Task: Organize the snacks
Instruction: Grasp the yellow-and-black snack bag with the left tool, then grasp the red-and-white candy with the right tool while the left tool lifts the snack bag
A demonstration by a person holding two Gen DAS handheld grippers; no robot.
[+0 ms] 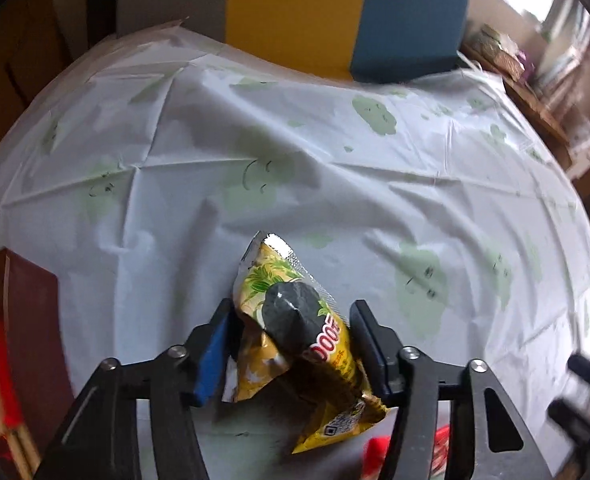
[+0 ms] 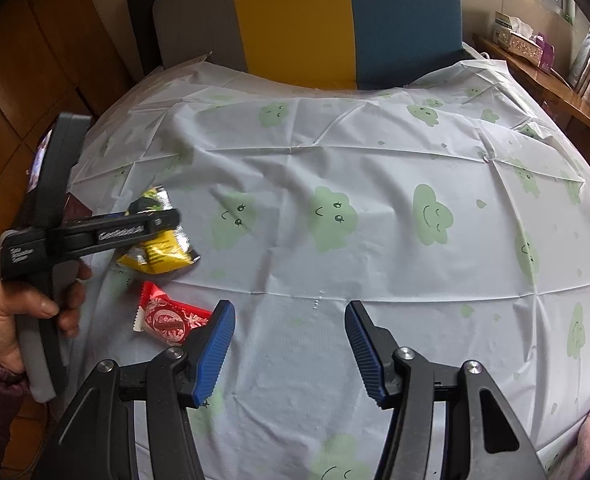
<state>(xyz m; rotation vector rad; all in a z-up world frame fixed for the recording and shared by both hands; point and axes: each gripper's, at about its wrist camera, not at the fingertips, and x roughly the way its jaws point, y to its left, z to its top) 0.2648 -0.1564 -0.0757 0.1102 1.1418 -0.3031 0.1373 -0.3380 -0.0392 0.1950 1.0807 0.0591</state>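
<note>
Dark red card, the wall of a box [image 1: 31, 320], stands at the far left of the left wrist view, close beside our left tongs [image 1: 291, 344]. Those tongs are closed on a yellow packet [image 1: 295, 320], crumpled, its long axis running forward and slightly left between the fingers, with one end poking out ahead and the other trailing back underneath. From the right wrist view the same packet [image 2: 163, 248] appears held just above the cloth [image 2: 375, 240], though we cannot tell whether its lower corner touches.

Moving right, a red packet [image 2: 167, 318] lies flat on the cloth, just beside the left finger [image 2: 215, 344] of our right tongs [image 2: 289, 340], its long axis pointing from upper left to lower right. It is off to the left of the opening, not inside it. The right tongs stand wide and hold nothing.

We judge the box is where snacks go, so the yellow packet needs a short swing left. The red packet is nearer the right tongs, which would have to shift left to straddle it.
</note>
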